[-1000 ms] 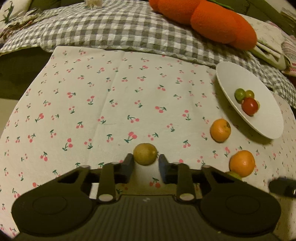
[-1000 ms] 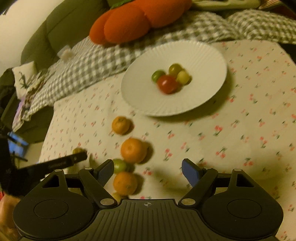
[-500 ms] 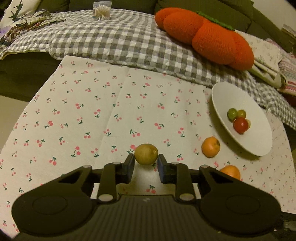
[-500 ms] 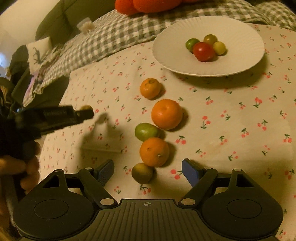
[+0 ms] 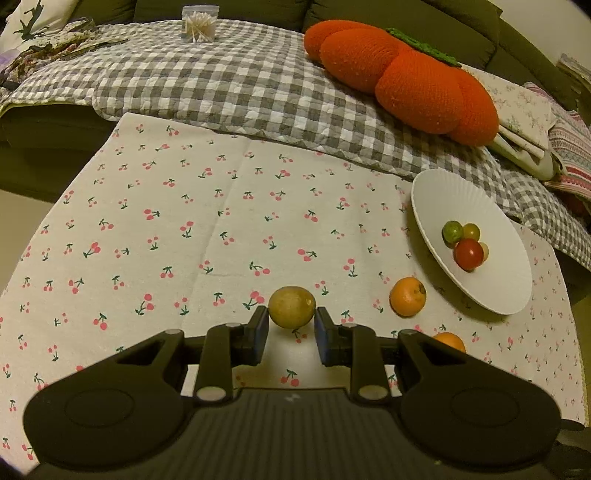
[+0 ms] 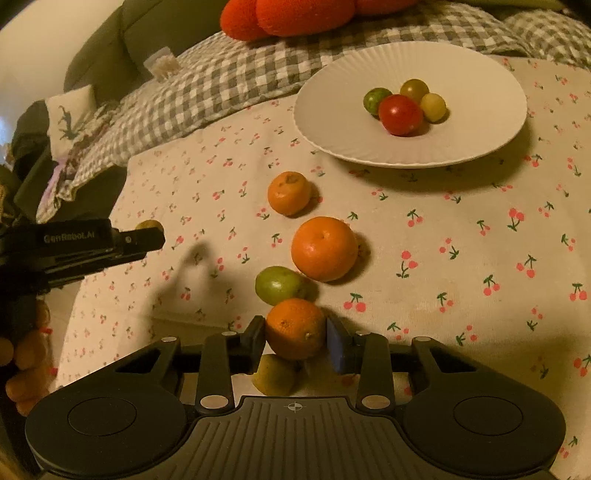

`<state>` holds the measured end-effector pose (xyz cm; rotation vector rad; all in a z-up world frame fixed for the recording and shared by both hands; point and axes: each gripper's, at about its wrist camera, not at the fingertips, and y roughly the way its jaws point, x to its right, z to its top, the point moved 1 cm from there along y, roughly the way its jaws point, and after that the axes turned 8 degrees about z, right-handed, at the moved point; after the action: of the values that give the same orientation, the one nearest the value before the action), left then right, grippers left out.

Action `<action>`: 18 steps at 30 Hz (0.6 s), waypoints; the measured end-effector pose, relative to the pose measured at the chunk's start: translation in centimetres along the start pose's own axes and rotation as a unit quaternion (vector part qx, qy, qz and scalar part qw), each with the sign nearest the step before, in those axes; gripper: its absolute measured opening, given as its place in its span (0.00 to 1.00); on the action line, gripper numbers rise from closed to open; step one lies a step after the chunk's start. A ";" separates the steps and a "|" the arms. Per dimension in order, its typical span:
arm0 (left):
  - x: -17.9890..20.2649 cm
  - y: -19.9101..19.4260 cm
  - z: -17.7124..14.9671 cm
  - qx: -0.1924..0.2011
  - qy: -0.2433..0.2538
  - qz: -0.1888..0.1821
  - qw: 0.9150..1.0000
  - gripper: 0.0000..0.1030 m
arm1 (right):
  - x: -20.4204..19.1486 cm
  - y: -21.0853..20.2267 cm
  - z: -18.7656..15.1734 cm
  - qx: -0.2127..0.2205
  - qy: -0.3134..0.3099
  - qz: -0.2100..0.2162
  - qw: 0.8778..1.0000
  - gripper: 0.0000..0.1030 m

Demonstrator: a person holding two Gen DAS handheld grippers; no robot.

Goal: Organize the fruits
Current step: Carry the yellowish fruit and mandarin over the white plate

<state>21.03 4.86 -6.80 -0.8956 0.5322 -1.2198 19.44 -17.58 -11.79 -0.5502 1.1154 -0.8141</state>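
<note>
Left tool (image 5: 291,328) clenched on yellow fruit (image 5: 291,307), lifted clear for carrying. Right tool (image 6: 295,341) jaws just closing, clamping orange (image 6: 295,328); plate (image 6: 480,74) at 1 o'clock, likely destination.

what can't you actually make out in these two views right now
- Left wrist view: an orange near the bottom right is half hidden behind the left gripper's body.
- Right wrist view: the yellow-green fruit under the held orange is partly covered by the right gripper; its full shape is unclear.
- Right wrist view: a hand at the left edge is cut off and dim.
- Left wrist view: the jar's contents are too small to identify.
</note>
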 end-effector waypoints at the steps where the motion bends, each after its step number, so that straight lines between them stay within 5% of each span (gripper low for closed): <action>1: 0.0 -0.1 0.0 0.001 0.000 0.000 1.000 0.24 | -0.1 -0.1 0.0 0.001 -0.001 -0.001 1.000 0.33; 18: 2.6 -0.7 0.3 0.014 0.024 -0.021 0.999 0.24 | 0.1 -2.3 1.6 0.033 -0.001 0.000 0.999 0.33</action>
<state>21.63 2.47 -5.77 -0.8593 0.5348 -1.2869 20.28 -19.04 -9.58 -0.4955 1.0833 -0.8476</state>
